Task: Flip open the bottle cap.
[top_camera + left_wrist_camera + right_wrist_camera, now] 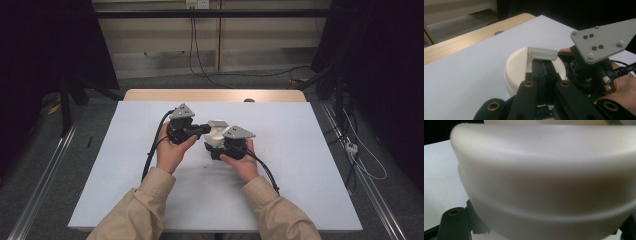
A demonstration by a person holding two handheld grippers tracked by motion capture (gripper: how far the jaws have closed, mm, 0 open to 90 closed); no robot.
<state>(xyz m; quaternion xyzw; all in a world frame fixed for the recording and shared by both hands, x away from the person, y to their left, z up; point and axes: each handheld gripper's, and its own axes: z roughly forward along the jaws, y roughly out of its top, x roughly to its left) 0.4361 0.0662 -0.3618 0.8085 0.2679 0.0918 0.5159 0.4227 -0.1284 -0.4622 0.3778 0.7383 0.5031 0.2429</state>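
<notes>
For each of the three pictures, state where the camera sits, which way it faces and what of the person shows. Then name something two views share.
High view: above the person's side, looking forward and down on the white table; both sleeved forearms, left gripper and right gripper.
Left gripper view: rides the left gripper, looking along its shut jaws at a translucent tab on the cream round container; right hand beyond.
Right gripper view: pressed close against the container.
Shared: the container.
</notes>
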